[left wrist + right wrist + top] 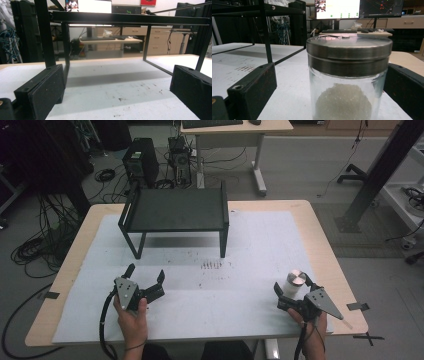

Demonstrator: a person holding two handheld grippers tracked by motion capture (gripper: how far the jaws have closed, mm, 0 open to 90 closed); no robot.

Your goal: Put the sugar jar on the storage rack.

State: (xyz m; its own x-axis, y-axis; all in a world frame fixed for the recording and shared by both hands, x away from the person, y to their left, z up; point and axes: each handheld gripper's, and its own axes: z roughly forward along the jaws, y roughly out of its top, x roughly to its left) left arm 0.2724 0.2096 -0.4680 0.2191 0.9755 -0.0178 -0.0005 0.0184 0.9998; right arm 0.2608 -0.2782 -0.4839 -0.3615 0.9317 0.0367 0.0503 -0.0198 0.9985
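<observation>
A: How far along can the work be judged to be?

B: Only the start is seen. The jar is stood upright on the white sheet near the right front of the table, with its metal lid in place and a pale grainy filling in the lower part.

A: Is it held yet?

B: Not as far as can be told. The right gripper is placed around the jar with its jaws spread wide; in the right gripper view a gap is seen between the glass and the jaw on the left, and no contact can be made out on the other side.

A: And the other one?

B: The left gripper is kept apart, at the left front of the sheet, jaws wide and nothing between them. It is pointed toward the black shelf, which is stood at the back of the table with nothing on top.

A: So what is left?

B: Nearly everything, it is judged: the jar has yet to be clamped and lifted. A move to the shelf is a guess only.
</observation>
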